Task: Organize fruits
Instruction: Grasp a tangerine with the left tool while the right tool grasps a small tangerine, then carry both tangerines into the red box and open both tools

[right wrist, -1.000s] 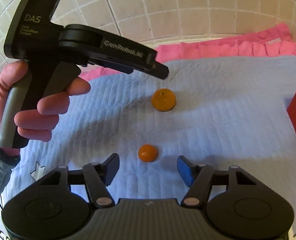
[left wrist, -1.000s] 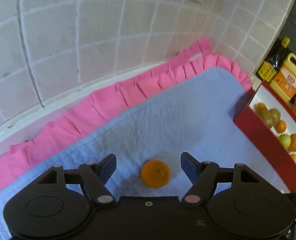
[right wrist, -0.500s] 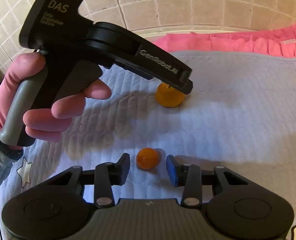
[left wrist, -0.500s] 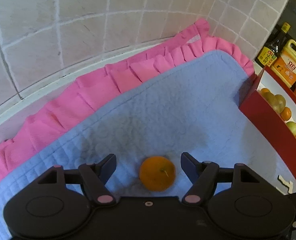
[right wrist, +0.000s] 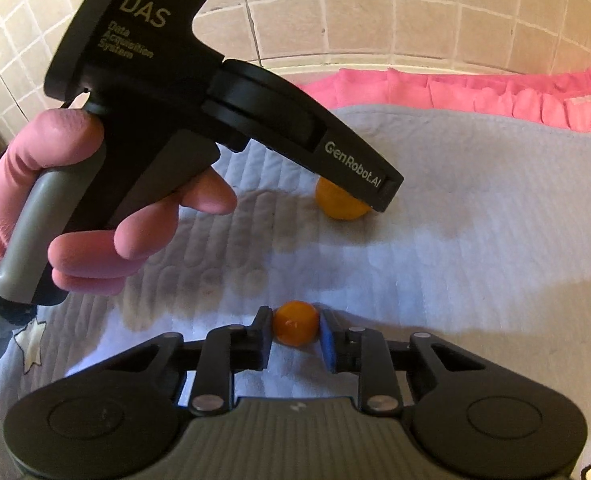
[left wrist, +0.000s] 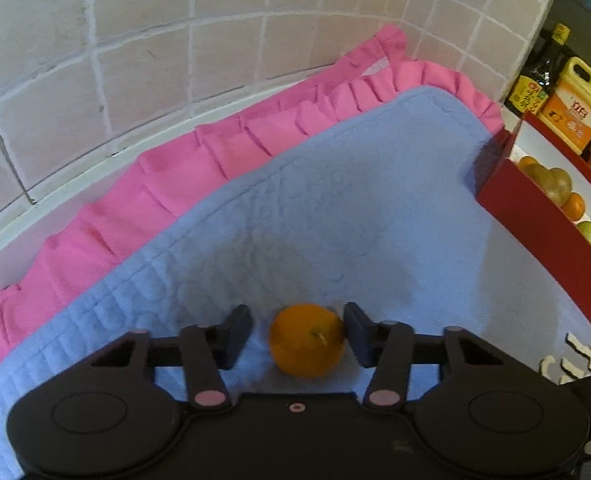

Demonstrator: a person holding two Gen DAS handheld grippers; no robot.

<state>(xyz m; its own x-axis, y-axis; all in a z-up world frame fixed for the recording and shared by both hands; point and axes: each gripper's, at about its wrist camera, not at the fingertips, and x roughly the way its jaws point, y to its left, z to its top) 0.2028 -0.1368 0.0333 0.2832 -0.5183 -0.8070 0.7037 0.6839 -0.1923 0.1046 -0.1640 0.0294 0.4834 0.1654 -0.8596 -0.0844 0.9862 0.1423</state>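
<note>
Right gripper (right wrist: 295, 334): nearest in the right wrist view, pointing down at the quilt. Jaws clamped on a small orange (right wrist: 295, 322); both pads touch its sides. The fruit sits on the quilt between the fingertips.

Left gripper (left wrist: 298, 334): nearest in the left wrist view, pointing down. Jaws closing around a large orange (left wrist: 306, 340), stem facing the camera. The right pad touches the fruit; the left pad stands just apart, a strip of quilt showing in the gap. The fruit rests on the quilt.

Quilt (left wrist: 355, 208): pale blue, stitched, covering the work surface. White star and letter shapes at its near edges.

Left hand (right wrist: 75, 224): in a pink glove, wrapped around the grey handle of the left gripper, seen from the right wrist view. Black body marked "DAS" and "GenRobot.AI". Its tip covers the upper part of the large orange, beyond the small one.

Frill (left wrist: 223, 160): pink, pleated, running along the far edge of the quilt against the wall.

Box (left wrist: 535, 208): red, white inside, at the right edge of the quilt. Holds several fruits, orange, green and brownish.

Bottles (left wrist: 571, 108): one yellow jug with an orange label, one dark bottle beside it, behind the box.

Wall (left wrist: 175, 40): beige square tiles, pale grout, white ledge at the base.
</note>
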